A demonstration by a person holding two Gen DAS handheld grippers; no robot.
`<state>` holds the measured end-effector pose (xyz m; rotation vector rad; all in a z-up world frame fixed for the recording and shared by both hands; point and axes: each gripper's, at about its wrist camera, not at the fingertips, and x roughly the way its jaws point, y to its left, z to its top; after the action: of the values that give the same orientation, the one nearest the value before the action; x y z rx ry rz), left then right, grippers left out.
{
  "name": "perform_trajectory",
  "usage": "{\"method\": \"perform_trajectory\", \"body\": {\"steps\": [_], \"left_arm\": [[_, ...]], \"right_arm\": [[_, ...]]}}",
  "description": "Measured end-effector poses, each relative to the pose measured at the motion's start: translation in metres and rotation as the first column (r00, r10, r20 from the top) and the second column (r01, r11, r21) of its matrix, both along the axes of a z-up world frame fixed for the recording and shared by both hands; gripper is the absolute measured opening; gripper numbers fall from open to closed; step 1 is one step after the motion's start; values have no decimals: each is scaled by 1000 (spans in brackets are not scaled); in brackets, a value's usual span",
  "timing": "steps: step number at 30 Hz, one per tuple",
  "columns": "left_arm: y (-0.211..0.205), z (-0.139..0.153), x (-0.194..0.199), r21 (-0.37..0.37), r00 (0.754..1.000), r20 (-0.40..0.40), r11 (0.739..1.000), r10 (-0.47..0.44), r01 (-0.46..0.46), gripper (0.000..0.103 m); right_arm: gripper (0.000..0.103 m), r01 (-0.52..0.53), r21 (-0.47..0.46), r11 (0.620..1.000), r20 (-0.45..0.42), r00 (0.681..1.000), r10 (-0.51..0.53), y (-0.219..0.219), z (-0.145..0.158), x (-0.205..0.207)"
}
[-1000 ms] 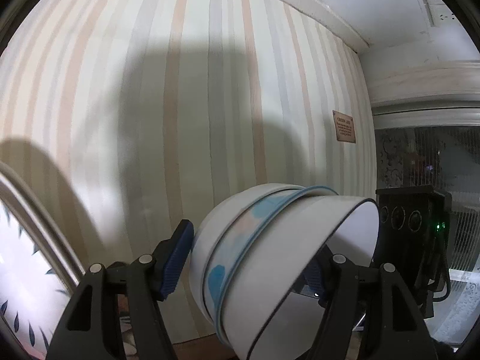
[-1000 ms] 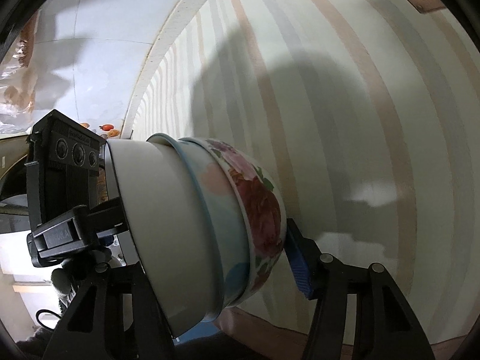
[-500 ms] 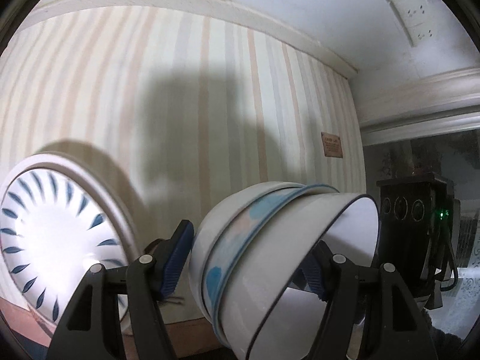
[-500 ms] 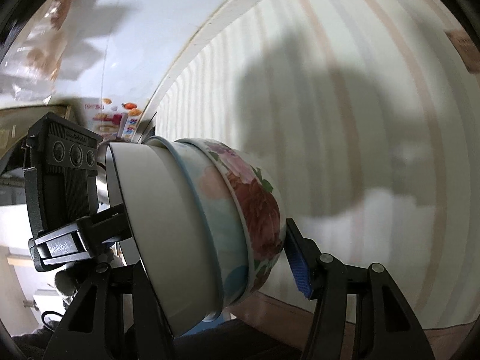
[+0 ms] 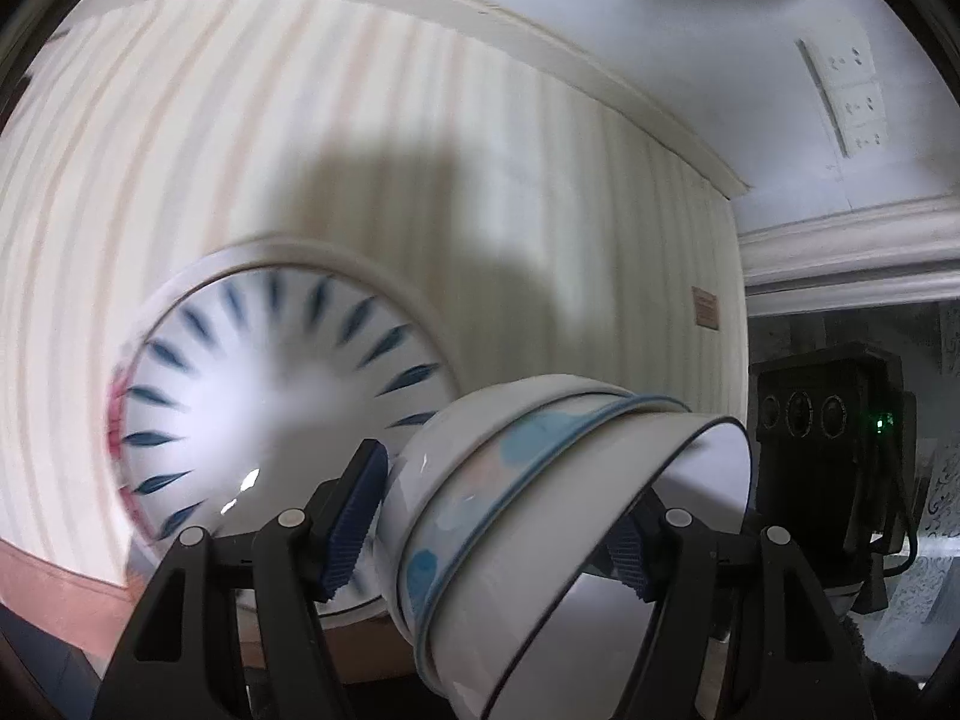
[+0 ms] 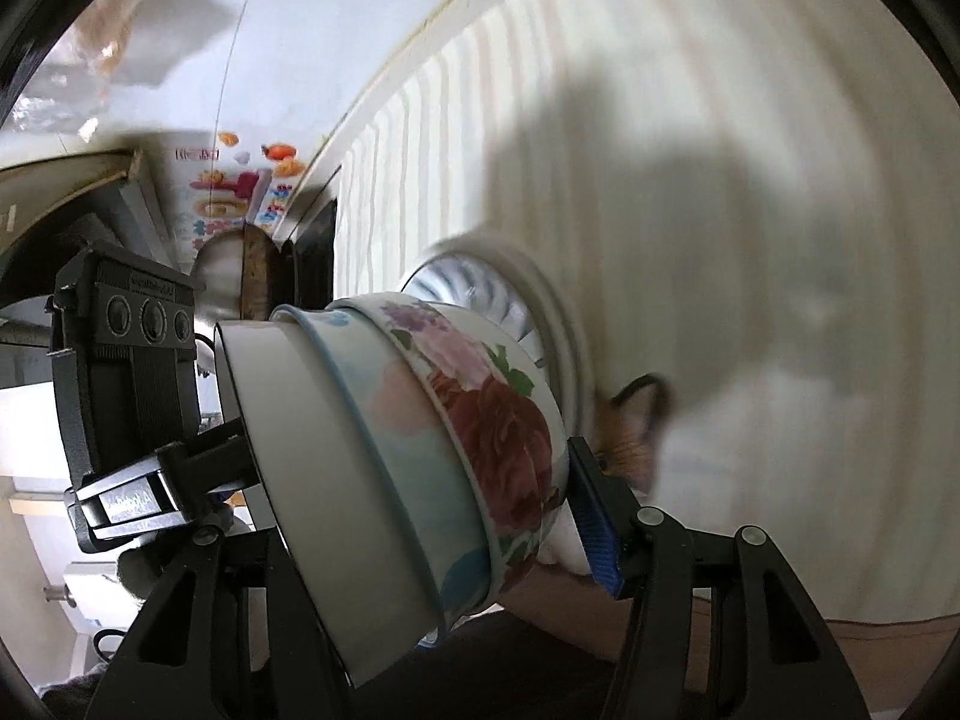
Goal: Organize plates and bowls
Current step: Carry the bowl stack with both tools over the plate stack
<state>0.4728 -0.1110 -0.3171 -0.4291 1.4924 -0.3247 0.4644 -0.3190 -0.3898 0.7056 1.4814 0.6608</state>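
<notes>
A stack of three nested bowls (image 5: pixel 540 516) is held on its side between both grippers. My left gripper (image 5: pixel 498 516) is shut on it, the white inner bowl opening to the right. My right gripper (image 6: pixel 420 480) is shut on the same stack (image 6: pixel 420 450); the outer bowl bears red and pink roses. A white plate with blue leaf marks (image 5: pixel 270 414) stands on edge against the striped wall, just behind the stack; its rim shows in the right wrist view (image 6: pixel 540 324). The views are blurred.
The other gripper's black camera unit shows at right in the left wrist view (image 5: pixel 828 420) and at left in the right wrist view (image 6: pixel 126 360). The striped wall (image 5: pixel 300 150) with a brown skirting strip (image 5: pixel 60 588) lies close ahead. An orange animal-patterned object (image 6: pixel 630 432) sits behind the plate.
Both grippers swung with the bowl stack, so the leaf-patterned plate has slid from the left edge toward the middle of the view and now sits right behind the stack.
</notes>
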Motion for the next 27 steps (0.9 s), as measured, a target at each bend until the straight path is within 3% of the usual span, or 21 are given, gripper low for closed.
{"method": "perform_trajectory", "body": {"steps": [6,14,27], "left_arm": [[47,-9,0,15,999,-29,999,39,-38,65],[81,-23,2,20,997,-45,998,61,-60,65],[84,-40,12,7,996,-74,999,50,-50,65]], "right_arm": [[59,-34,2,999,-36,999,34,50,-14,-2],[59,-57,-2,998,-41,998,57,92,-27,9],[59,-38,-37,999,-76,997,35,103,-41,21]]}}
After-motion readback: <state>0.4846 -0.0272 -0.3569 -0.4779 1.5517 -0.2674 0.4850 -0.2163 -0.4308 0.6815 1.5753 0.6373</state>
